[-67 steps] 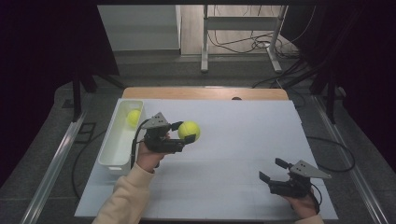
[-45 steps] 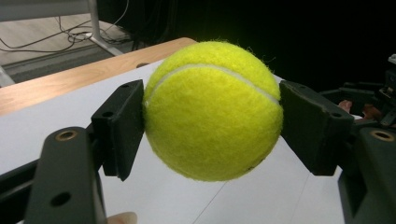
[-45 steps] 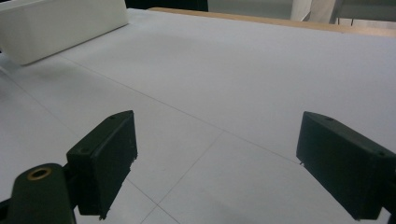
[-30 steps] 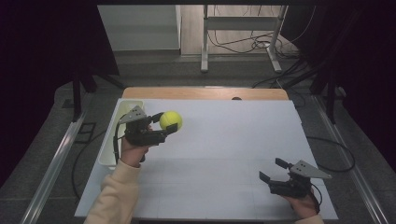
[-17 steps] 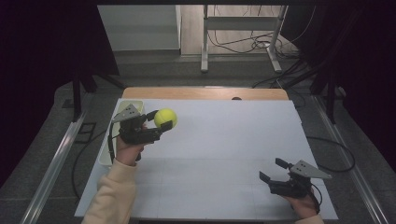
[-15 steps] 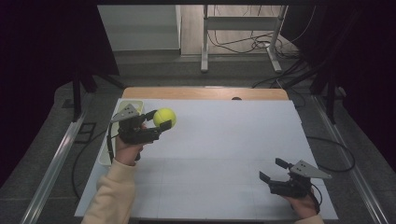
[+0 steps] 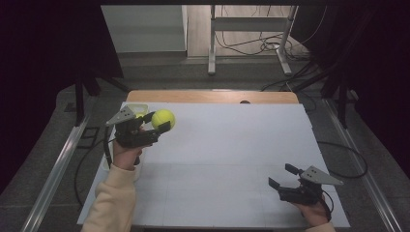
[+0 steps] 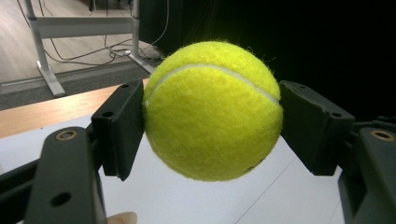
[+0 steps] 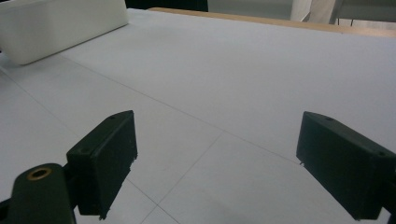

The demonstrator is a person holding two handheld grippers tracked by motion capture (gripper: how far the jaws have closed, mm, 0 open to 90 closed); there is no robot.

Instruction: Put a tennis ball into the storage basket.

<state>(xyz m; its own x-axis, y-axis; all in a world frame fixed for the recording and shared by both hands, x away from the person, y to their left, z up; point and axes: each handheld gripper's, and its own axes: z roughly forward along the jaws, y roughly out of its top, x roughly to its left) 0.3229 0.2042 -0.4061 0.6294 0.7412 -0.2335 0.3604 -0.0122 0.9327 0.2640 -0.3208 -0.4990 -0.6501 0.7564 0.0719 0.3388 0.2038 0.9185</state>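
Observation:
A yellow-green tennis ball point(image 7: 163, 118) point(image 8: 212, 109) hangs in the air at the table's left side, pinched between the jaws of my left gripper point(image 7: 158, 123) point(image 8: 211, 126). That gripper is held up over the white bin point(image 7: 107, 163) at the table's left edge, and hand and gripper hide most of the bin. A sliver of a second yellow ball point(image 7: 140, 116) peeks out behind the gripper's plate. My right gripper point(image 7: 283, 176) point(image 9: 215, 163) rests open near the front right of the white table top point(image 7: 232, 150), nothing between its jaws.
The white bin's wall point(image 9: 60, 25) shows far left in the right gripper view. A wooden strip point(image 7: 212, 96) edges the table's far side. Beyond stand a metal desk frame point(image 7: 246, 38) and loose cables on the floor.
My left gripper has carried the tennis ball leftward, from the middle-left of the table to above the bin's side. The right gripper has stayed put.

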